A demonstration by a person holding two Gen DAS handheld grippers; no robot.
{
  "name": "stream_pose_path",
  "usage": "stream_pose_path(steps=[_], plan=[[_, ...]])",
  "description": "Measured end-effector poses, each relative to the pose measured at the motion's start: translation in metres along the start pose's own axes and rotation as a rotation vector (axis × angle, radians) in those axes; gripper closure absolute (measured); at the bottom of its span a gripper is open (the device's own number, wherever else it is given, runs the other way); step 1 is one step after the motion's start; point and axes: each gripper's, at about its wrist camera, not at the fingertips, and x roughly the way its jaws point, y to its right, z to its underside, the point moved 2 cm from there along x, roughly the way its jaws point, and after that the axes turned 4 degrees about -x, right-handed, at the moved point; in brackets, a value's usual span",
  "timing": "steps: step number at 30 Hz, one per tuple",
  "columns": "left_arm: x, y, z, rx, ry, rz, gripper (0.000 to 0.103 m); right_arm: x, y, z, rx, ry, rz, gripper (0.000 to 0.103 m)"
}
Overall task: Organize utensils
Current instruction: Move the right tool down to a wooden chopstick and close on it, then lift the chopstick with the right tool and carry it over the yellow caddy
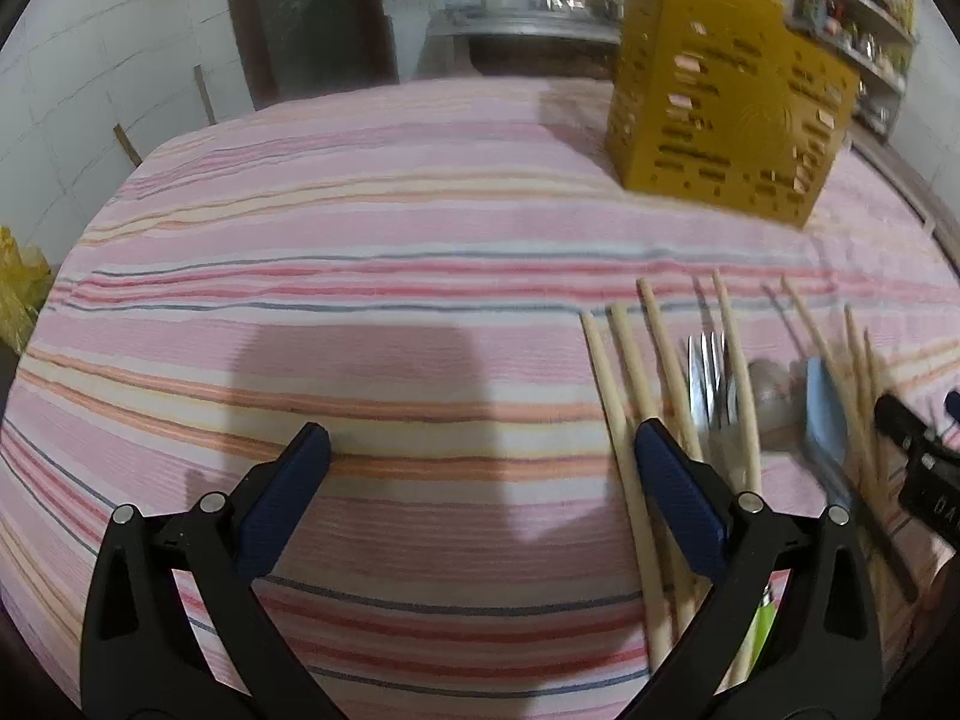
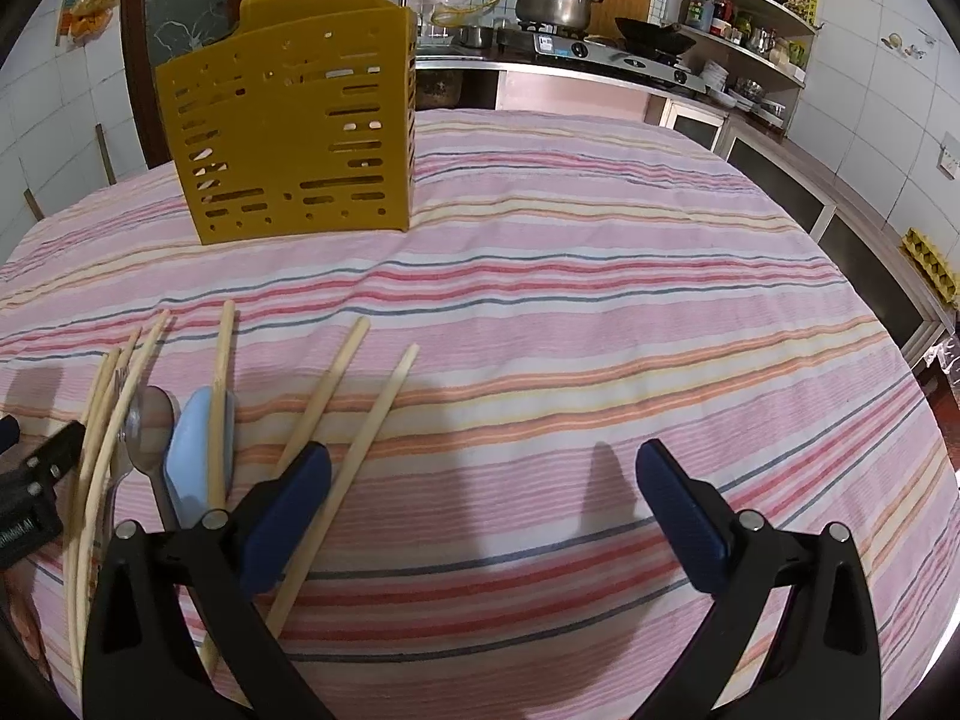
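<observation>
A yellow slotted utensil holder [image 1: 726,102] [image 2: 288,120] stands upright at the far side of the striped tablecloth. Several wooden chopsticks [image 1: 624,396] [image 2: 336,384], a metal fork [image 1: 711,384], a metal spoon [image 2: 147,426] [image 1: 771,396] and a light blue spoon [image 1: 825,414] [image 2: 192,450] lie loose on the cloth in front of it. My left gripper [image 1: 480,450] is open just left of this pile, its right finger over the chopsticks. My right gripper [image 2: 483,468] is open just right of the pile, its left finger over two chopsticks. Neither holds anything.
The striped pink tablecloth [image 2: 600,312] covers the whole table. Beyond it runs a kitchen counter with a gas stove [image 2: 606,54], a steel pot [image 2: 555,0] and shelves [image 2: 744,42] of jars. The other gripper's black body [image 1: 918,456] [image 2: 30,498] shows at each view's edge.
</observation>
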Motion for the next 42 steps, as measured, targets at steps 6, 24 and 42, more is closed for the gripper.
stream_pose_path(steps=[6,24,42], plan=[[0.001,0.005,-0.003,0.007,-0.013,-0.014,0.007,0.009,-0.002,-0.004,0.03,-0.049,-0.002,0.004],[-0.003,0.031,-0.011,-0.014,-0.07,0.021,0.083,0.017,-0.031,-0.024,0.007,-0.049,-0.046,0.071],[0.0,0.03,-0.019,-0.037,-0.032,0.036,0.099,0.01,-0.029,-0.038,0.01,0.003,-0.092,0.095]])
